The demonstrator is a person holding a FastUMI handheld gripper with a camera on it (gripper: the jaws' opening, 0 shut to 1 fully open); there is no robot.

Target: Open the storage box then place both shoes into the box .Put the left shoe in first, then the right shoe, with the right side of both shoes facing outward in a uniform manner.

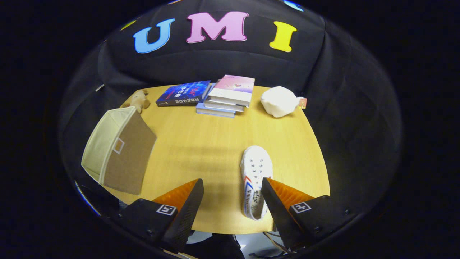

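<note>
Gripper point(231, 187) held high over the table point(201, 144), looking down and forward. Jaws stood wide apart, nothing between them but bare tabletop; nothing is gripped.

One white canvas shoe point(254, 180) is seen lying on the table, toe pointing away beyond the fingers, heel toward the near table edge. Its rear part sits just inside the right finger point(284, 201), which overlaps it in the picture; whether contact is made cannot be told, though the height of the view suggests the finger is above it. Red and blue stripes are visible on the side facing the gap between the jaws. Which foot the shoe belongs to cannot be settled from here.

The storage box point(118, 151), beige fabric, is set well off beyond and outside the left finger point(183, 205), near the table's left edge. It appears tipped or lying so that a brown panel with a small label frame faces the jaws; whether its opening is accessible cannot be told.

Beyond the fingers, at the far edge: a stack of books point(226, 97), a dark blue book point(183, 93) beside it, a white pouch point(280, 101), and a small plush toy point(140, 100) behind the box. These are judged to be clutter, kept clear of the working lane.

Judgement: the open stance and offset toward the shoe suggest a pick is being lined up.
</note>
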